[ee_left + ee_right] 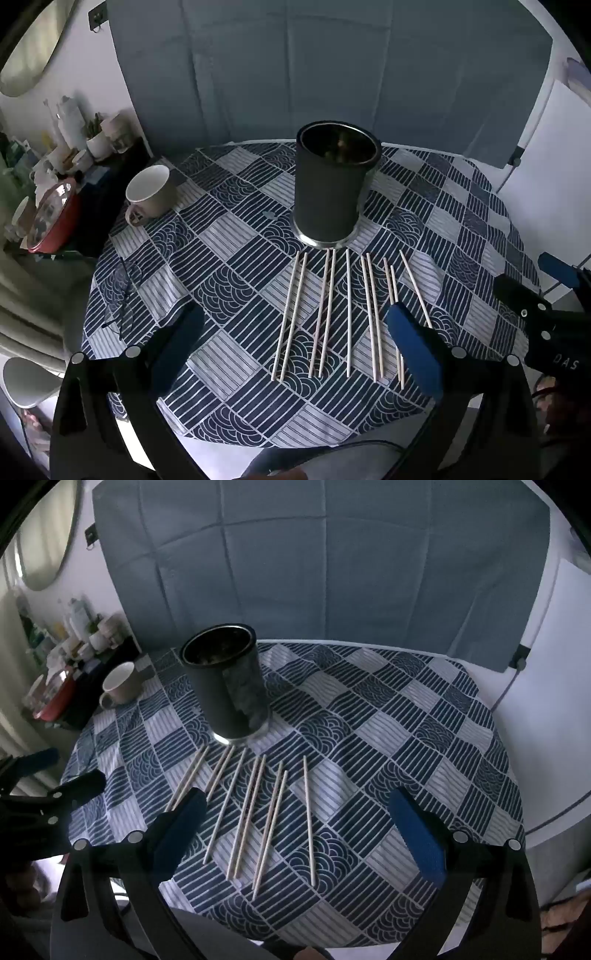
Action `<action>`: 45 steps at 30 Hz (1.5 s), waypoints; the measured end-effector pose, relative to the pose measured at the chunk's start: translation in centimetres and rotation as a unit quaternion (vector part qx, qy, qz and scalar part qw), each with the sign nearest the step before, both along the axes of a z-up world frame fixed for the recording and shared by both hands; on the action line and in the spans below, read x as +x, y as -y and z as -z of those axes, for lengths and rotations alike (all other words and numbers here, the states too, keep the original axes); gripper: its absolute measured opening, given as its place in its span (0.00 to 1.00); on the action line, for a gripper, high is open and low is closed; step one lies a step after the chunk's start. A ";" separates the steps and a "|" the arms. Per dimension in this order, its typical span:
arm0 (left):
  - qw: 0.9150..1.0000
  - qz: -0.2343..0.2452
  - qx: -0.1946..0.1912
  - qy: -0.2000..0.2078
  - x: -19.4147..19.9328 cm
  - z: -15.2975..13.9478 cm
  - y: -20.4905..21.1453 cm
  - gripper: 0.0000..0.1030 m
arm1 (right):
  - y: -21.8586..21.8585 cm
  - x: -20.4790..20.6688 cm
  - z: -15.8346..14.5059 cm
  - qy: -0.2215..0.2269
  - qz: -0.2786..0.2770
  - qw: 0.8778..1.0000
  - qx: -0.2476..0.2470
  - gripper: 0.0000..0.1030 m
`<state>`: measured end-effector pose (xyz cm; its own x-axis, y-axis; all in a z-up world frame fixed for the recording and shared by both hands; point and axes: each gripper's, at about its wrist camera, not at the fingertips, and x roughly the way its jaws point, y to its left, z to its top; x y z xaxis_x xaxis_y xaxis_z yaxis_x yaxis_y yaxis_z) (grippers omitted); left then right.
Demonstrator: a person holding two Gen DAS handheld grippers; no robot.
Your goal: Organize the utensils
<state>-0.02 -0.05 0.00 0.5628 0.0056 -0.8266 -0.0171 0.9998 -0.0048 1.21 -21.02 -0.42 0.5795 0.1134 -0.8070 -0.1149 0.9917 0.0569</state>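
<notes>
Several pale wooden chopsticks point(349, 314) lie side by side on the blue patterned tablecloth point(236, 266), just in front of a dark cylindrical holder point(332, 188). My left gripper point(295, 332) is open and empty, hovering above the near ends of the chopsticks. The chopsticks point(255, 812) and the holder point(229, 686) also show in the right wrist view. My right gripper point(299, 816) is open and empty above the chopsticks' right part. It appears at the right edge of the left wrist view point(546, 295).
A beige mug point(151, 192) stands at the table's left edge. Eyeglasses point(123, 295) lie at the left. A cluttered shelf with a red pot point(55, 218) stands beyond the left edge. A grey cloth point(325, 572) hangs behind the table.
</notes>
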 end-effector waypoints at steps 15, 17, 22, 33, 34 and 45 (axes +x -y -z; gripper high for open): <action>1.000 0.003 -0.001 -0.005 0.0 0.0 0.1 0.94 | -0.1 -0.1 -0.1 0.006 0.000 1.000 -0.002 0.92; 1.000 0.003 -0.001 -0.005 0.0 0.0 0.1 0.94 | -0.1 0.0 -0.2 0.005 0.002 1.000 -0.001 0.92; 1.000 0.003 -0.001 -0.006 0.0 0.0 0.1 0.94 | 0.1 -0.1 -0.2 0.005 0.002 1.000 -0.001 0.92; 1.000 0.002 0.001 -0.005 0.2 0.7 0.1 0.94 | -0.3 0.6 -0.2 0.004 -0.003 1.000 -0.005 0.92; 1.000 0.002 0.001 -0.005 0.2 0.7 0.0 0.94 | -0.3 0.5 -0.1 0.004 -0.003 1.000 -0.003 0.92; 1.000 0.004 0.000 -0.011 0.3 0.7 -0.1 0.94 | -0.4 0.5 0.1 0.002 -0.004 1.000 -0.007 0.92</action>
